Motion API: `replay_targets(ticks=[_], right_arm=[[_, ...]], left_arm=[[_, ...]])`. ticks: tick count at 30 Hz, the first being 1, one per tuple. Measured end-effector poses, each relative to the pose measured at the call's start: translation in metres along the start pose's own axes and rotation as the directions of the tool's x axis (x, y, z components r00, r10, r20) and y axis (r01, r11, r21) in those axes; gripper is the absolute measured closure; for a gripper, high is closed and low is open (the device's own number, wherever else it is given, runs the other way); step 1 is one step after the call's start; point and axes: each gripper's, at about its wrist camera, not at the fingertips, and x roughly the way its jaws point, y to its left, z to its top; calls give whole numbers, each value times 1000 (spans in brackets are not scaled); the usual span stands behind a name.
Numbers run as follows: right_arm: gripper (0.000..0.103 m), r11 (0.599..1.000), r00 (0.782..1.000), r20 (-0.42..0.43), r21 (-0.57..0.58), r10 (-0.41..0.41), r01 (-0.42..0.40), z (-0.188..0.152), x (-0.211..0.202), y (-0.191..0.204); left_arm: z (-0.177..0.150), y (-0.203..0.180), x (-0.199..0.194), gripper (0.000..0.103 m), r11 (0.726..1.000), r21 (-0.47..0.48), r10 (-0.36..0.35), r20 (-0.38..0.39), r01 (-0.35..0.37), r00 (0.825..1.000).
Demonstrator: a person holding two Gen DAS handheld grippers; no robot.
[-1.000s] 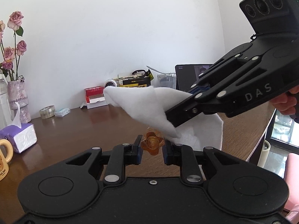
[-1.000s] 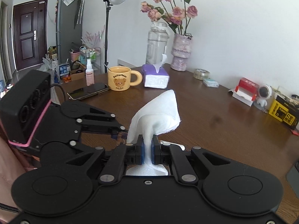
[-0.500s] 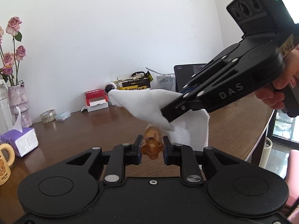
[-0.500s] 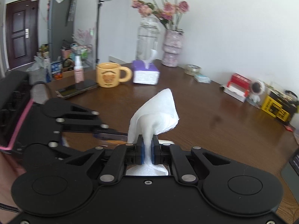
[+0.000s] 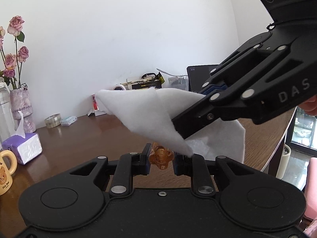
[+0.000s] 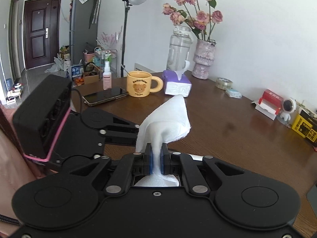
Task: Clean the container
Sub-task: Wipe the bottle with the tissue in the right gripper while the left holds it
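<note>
The left gripper [image 5: 160, 161] clamps a small amber, translucent container [image 5: 160, 157] with a lobed, ridged shape between its black fingers, holding it above the glossy dark wooden table [image 5: 79, 136]. The right gripper [image 6: 156, 161] is pinched tight on a soft, fleecy white cloth [image 6: 168, 119], which bunches between the blue pads and rises in a folded cone. In the left wrist view the cloth [image 5: 146, 115] drapes as a broad triangle, its lower tip hanging just over the container, whether touching cannot be told
</note>
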Motion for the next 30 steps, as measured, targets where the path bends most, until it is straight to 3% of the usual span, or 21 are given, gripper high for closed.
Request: replay_targets(ticks=[7, 16, 19, 26, 30], right_arm=[[96, 988, 991, -49, 81, -126, 130, -10, 11, -32], [96, 999, 1000, 4, -32, 18, -18, -6, -3, 11], [96, 999, 1000, -3, -32, 4, -4, -5, -3, 8], [96, 990, 990, -57, 55, -126, 129, -11, 10, -34], [96, 997, 996, -43, 26, -76, 77, -10, 6, -23]], left_arm=[[-2, -2, -2, 82, 1000, 2, -11, 2, 11, 1000], [-4, 7, 8, 82, 1000, -9, 10, -17, -10, 1000], [-4, 6, 7, 82, 1000, -4, 7, -16, -8, 1000], [-2, 2, 3, 82, 1000, 10, 2, -3, -2, 1000], [-3, 2, 3, 82, 1000, 10, 6, -3, -6, 1000]])
